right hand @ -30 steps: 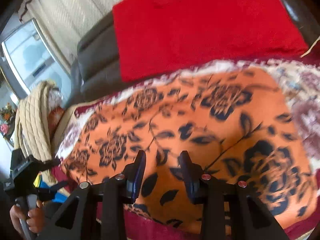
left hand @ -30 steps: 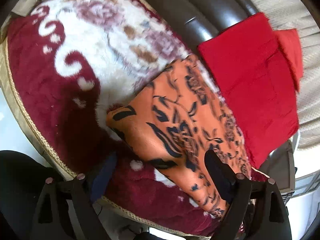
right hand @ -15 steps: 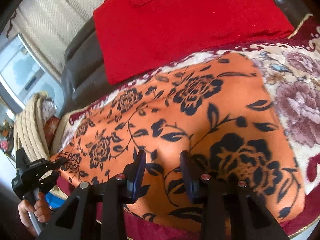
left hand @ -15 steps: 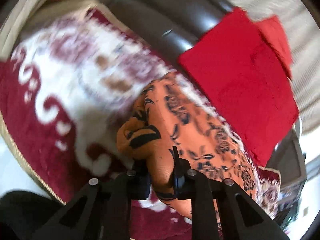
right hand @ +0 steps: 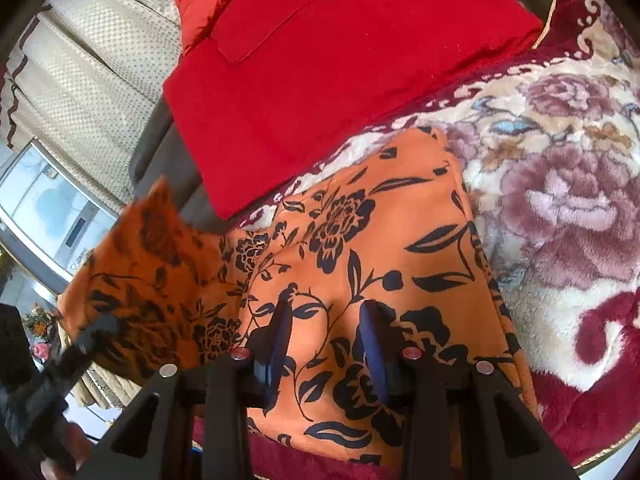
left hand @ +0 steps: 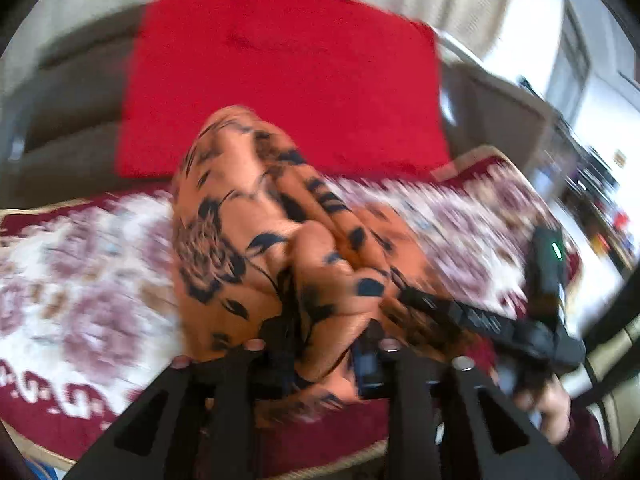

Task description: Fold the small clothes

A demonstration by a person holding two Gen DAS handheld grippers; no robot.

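left gripper [left hand: 320, 344]: you have a bunched edge of the orange floral cloth [right hand: 384, 264] between the pads, cloth lifted off the surface; jaws are opening right now with fabric in the gap. The picture is blurred, but the pads look pressed on it.
why lifted: looks like you're carrying that edge over the rest of the cloth to make a fold; the raised flap shows at 9 o'clock in the right wrist view.
right gripper [right hand: 324, 344]: jaws part-way apart, resting low over the flat part of the cloth at 6 o'clock; nothing is visibly pinched between the pads, so it reads as pinning or steadying, not gripping.
why there: my guess is that it keeps the flat half from sliding while you swing the other edge across.
cloth position: lies on the plush blanket [right hand: 560, 208], near edge toward you, far corner at 12 o'clock just beside the red cushion [right hand: 320, 72].
surface: maroon and cream rose-pattern blanket, soft pile, gold trim at the edge; the cloth may drag on it.
behind: dark sofa back [right hand: 160, 160] under the cushion, at 10 o'clock.
room: cream dotted curtain [right hand: 100, 60] at 10 to 11 o'clock, bright window at 9 o'clock.
fold status: first fold under way, not laid down yet.
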